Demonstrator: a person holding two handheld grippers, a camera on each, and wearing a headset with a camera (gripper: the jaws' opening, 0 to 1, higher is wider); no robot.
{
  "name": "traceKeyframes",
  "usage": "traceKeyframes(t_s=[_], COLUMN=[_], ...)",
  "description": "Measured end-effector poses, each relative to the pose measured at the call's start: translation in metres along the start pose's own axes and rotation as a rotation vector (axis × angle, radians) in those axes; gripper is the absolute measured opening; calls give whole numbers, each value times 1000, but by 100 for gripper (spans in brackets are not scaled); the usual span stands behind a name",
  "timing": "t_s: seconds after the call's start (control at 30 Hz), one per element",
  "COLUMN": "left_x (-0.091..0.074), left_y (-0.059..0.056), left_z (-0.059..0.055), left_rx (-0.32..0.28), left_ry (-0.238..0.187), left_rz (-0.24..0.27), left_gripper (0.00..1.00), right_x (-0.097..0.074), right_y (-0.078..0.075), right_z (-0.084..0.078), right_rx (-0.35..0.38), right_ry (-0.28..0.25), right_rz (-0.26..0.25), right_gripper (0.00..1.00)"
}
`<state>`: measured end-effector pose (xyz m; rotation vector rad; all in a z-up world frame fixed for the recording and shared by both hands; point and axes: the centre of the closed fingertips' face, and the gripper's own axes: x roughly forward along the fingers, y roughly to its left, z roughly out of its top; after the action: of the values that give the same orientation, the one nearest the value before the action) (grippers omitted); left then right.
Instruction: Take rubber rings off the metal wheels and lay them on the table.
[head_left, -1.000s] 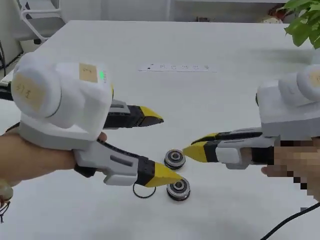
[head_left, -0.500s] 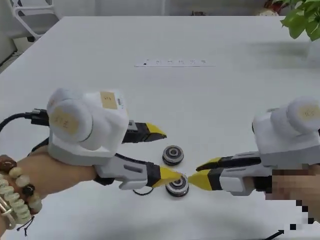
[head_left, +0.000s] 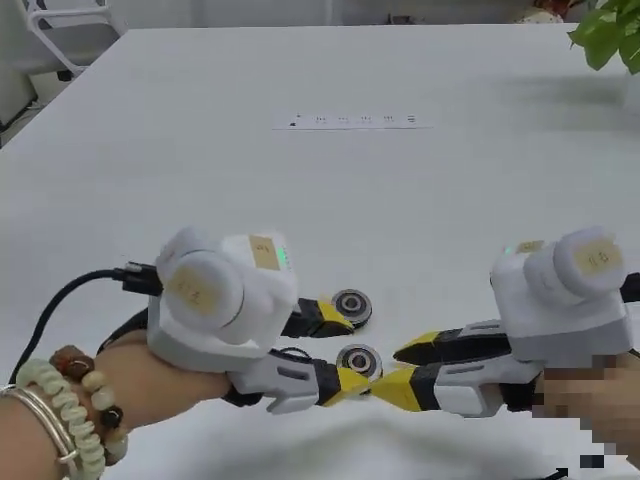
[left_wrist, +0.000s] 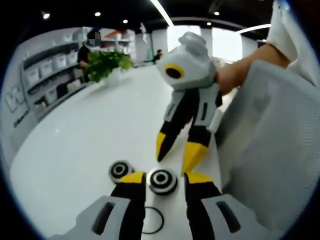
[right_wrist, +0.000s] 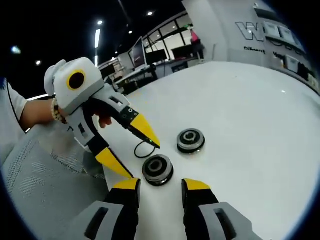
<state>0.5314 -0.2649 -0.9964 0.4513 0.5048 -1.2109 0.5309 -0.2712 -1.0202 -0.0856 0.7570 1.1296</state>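
Rubber rings look light, soft and stretchy to me, snug on their rims. I'd pinch one at its outer edge and peel it off while the stiff, heavier wheel is held steady. One thin black rubber ring (right_wrist: 145, 150) lies flat on the white desk (head_left: 200, 150), centre-left in the right gripper view. I count two small round metal wheels in the lower middle of the head view, the nearer wheel (head_left: 359, 361) and the farther wheel (head_left: 351, 305). They sit close but apart, and each seems to wear a dark band. The left gripper (head_left: 348, 348), white with yellow-tipped jaws, has its jaws open astride the nearer wheel. The right gripper (head_left: 393, 368) faces it with its jaws apart, holding nothing.
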Motion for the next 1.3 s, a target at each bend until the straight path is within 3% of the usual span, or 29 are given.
traceKeyframes(t_s=[0.23,0.43,0.6,0.73,0.83,0.97,1.2,1.3], left_x=[0,2,5,7,9,10,10,9], left_y=[2,11,9,12,10,9,8,8], left_z=[-4,-4,-12,-11,-10,-10,-10,-10], left_rx=[-35,-125,-117,-144,-107,-119,-131,-138], left_ry=[9,-11,24,6,1,0,-8,-11], left_rz=[6,39,38,49,48,39,37,38], left_gripper=[27,22,20,18,16,14,14,14], right_x=[4,5,7,9,9,9,6,7], right_y=[0,1,2,3,0,1,-3,-2], right_z=[0,-1,-2,-3,-4,-4,-6,-6], right_rx=[-78,-99,-115,-128,-142,-142,-168,-179], right_ry=[6,5,13,16,23,18,24,31], right_rz=[-8,-3,1,0,-10,-6,-30,-29], right_gripper=[27,24,24,22,18,17,2,1])
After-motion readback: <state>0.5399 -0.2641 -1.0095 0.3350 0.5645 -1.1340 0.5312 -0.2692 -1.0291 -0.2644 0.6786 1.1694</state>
